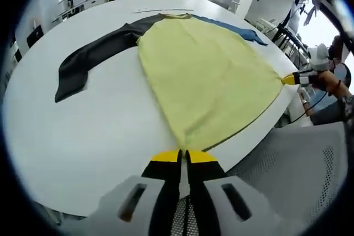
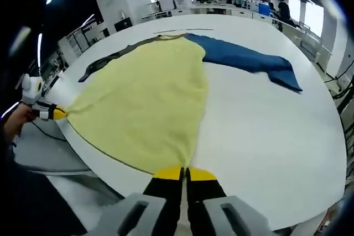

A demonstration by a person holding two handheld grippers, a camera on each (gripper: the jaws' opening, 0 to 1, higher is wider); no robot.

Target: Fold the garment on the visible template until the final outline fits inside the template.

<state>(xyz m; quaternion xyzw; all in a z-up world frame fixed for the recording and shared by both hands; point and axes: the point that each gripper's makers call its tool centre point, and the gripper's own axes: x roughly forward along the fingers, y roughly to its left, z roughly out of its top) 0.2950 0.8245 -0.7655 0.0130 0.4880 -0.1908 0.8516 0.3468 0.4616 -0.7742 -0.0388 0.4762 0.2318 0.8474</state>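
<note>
Forward of each closed pair of jaws, the left gripper (image 1: 183, 156) and right gripper (image 2: 185, 173) each pinch a hem corner of the yellow garment (image 1: 204, 75), stretched taut at the near edge of the white table (image 1: 83, 136). Its long axis runs away toward the dark sleeve (image 1: 94, 59) and blue sleeve (image 2: 249, 59); open tabletop lies beyond.

Each view looks low across the counter (image 1: 83, 136) from opposite hem corners; both share the yellow garment (image 2: 149, 98), close up.
</note>
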